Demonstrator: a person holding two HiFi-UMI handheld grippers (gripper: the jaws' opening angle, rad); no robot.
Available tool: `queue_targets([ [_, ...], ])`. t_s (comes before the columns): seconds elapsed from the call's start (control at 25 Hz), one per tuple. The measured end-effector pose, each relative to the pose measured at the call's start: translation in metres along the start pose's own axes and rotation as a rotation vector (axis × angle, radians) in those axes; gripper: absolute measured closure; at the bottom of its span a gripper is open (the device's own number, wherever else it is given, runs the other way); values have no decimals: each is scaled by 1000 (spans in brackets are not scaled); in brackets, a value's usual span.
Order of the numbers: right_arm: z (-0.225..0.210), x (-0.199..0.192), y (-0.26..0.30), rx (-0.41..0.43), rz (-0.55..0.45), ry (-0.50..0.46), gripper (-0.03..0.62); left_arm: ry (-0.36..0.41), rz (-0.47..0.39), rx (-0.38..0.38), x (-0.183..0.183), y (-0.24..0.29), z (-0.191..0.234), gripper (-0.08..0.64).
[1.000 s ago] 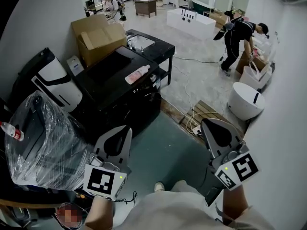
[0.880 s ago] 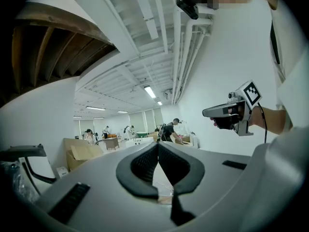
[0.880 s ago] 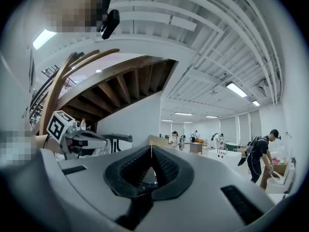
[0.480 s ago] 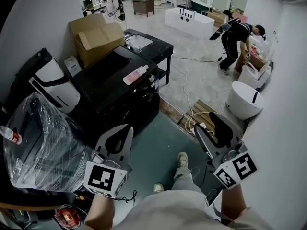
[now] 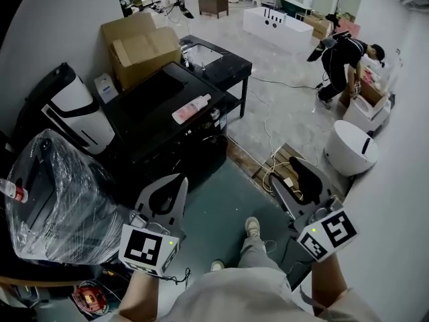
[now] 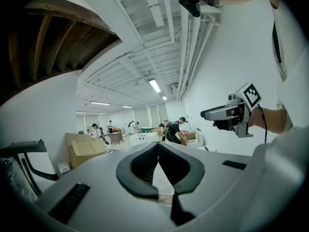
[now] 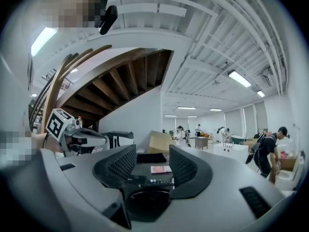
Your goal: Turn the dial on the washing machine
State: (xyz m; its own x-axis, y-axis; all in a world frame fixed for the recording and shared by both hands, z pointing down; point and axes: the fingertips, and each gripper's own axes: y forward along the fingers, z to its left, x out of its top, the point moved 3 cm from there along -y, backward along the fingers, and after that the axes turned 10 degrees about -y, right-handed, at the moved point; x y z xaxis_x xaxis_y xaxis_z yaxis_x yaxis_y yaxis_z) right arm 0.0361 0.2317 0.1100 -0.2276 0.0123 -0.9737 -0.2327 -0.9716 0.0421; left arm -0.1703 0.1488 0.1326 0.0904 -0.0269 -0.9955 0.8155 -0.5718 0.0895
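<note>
Your left gripper (image 5: pixel 175 182) and right gripper (image 5: pixel 293 180) look like smooth, matt grey plastic. The black pads (image 7: pixel 117 164) inside the right one are rough, with tiny bumps. On your left, the black box-shaped washing machine (image 5: pixel 161 113) has a smooth top that hardly shines. The pink bottle (image 5: pixel 191 108) on it looks like plastic. Far left, the big brown box (image 5: pixel 137 45) is plain cardboard. Near left, the lumpy bundle (image 5: pixel 60 193) wears clear, crinkly, shiny plastic film. The grey floor (image 5: pixel 281 113) is smooth and a bit shiny.
</note>
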Motion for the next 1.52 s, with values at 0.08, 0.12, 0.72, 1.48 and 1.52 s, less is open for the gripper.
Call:
queue_targets([
  [0.08,-14,-9,17,39,-4,44,364,-3,16,25,-4,17,5,540],
  [0.12,-21,-13,27,55,-1,50,364,-7,22,38,-6,26,8,540],
  [0.72,-138,-91,169,270,82,-1,364,-46,152,228,-35,174,31,540],
  [1.48,-171,-181,314,394,191,-112,351,-126,203,406,-90,249,83,540],
  [1.52,-168,-186,321,397,198,-121,351,-134,207,406,-96,251,86,540],
])
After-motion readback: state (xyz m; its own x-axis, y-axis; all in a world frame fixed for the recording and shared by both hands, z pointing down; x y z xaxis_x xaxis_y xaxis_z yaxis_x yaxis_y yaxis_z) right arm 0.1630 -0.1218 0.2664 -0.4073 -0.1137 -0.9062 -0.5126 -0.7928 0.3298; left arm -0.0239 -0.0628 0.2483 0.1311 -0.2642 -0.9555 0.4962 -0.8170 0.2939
